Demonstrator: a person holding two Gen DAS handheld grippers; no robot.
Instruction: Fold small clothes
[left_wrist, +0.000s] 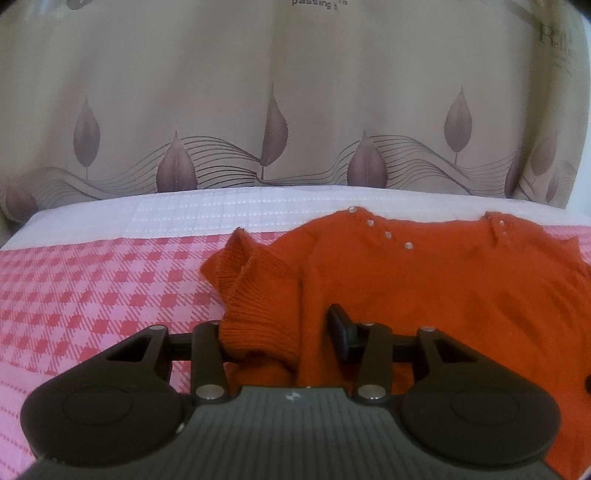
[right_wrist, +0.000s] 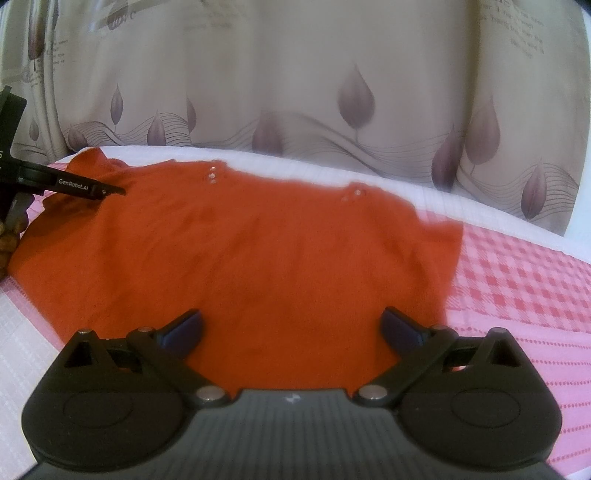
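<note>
Left wrist view: the left gripper (left_wrist: 280, 332) has its jaws parted, with the sleeve (left_wrist: 255, 295) of the sweater (left_wrist: 424, 280) loose between them, on the bed (left_wrist: 92, 288). It should release fully before lifting.

Right wrist view: the right gripper (right_wrist: 291, 328) is wide open over the hem, holding nothing.

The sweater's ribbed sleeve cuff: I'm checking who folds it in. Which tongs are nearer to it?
Left. The left tongs have the cuff bunched between their open fingers. The right tongs hover open over the sweater's hem, across the body from it.
</note>
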